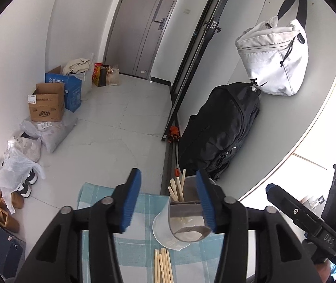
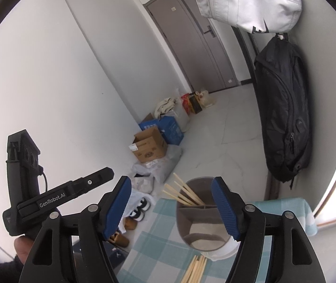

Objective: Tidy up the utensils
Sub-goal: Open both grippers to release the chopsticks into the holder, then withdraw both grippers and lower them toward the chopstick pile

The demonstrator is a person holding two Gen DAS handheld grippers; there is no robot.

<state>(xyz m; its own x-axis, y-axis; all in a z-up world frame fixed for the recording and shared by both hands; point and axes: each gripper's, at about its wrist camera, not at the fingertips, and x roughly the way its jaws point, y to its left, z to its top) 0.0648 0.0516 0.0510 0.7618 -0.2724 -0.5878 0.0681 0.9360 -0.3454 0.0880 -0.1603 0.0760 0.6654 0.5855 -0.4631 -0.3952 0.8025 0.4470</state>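
Observation:
A white and grey divided utensil holder [image 1: 186, 217] stands on a blue checked cloth [image 1: 135, 247]. Several wooden chopsticks [image 1: 176, 189] stand in its far compartment. Several more chopsticks [image 1: 163, 266] lie flat on the cloth in front of it. My left gripper [image 1: 170, 202] is open and empty, above the cloth, its right finger over the holder. In the right wrist view the holder [image 2: 203, 221], the standing chopsticks [image 2: 182, 192] and the loose chopsticks [image 2: 195, 270] show between the fingers of my right gripper [image 2: 172, 208], which is open and empty. The left gripper's body [image 2: 57, 195] shows at the left.
The cloth-covered table ends just past the holder. Beyond it is a tiled floor with cardboard boxes [image 1: 47, 101], plastic bags and shoes [image 1: 3, 214] along the left wall. A black backpack [image 1: 222, 129] and a white bag [image 1: 274, 59] hang at the right wall.

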